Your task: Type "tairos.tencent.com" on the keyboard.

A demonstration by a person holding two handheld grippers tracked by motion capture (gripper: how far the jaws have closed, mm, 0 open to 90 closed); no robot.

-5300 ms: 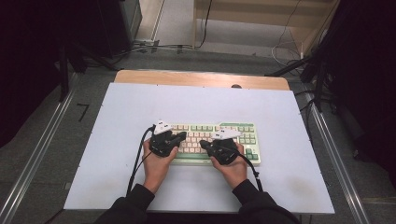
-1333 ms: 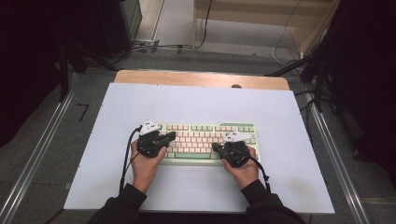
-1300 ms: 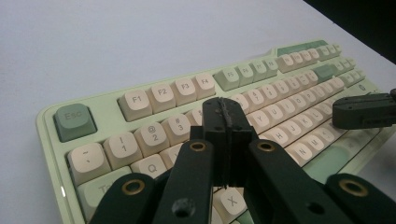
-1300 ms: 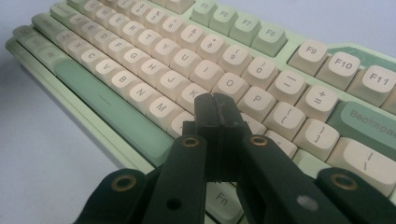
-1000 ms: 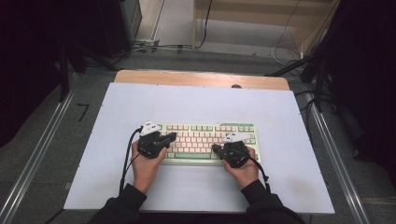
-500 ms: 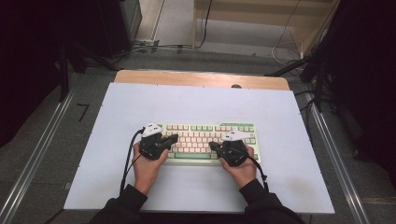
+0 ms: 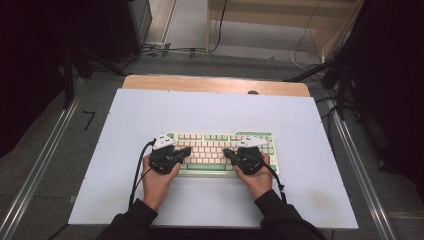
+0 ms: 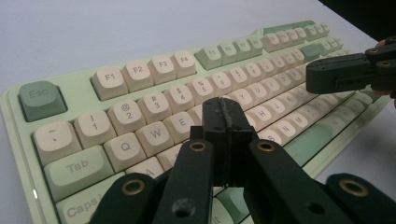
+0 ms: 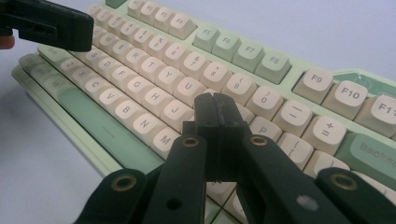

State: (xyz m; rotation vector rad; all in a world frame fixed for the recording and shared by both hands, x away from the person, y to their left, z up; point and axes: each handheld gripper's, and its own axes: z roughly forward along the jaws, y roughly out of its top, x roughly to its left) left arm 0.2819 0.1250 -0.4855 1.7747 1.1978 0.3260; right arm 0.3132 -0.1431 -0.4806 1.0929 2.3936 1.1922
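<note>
Both grippers have spread apart — left gripper near "E", right gripper near "J" on the keyboard — jaws clenched, empty.

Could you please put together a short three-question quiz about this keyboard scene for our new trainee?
1. True or false: both jaws of the left hand-held gripper are shut together.
2. Over which half of the keyboard is the right hand-held gripper: A) letter keys, B) the bare table?
3. What colour is the Esc key?

Key: 1 true; 2 A; 3 dark green.
</note>
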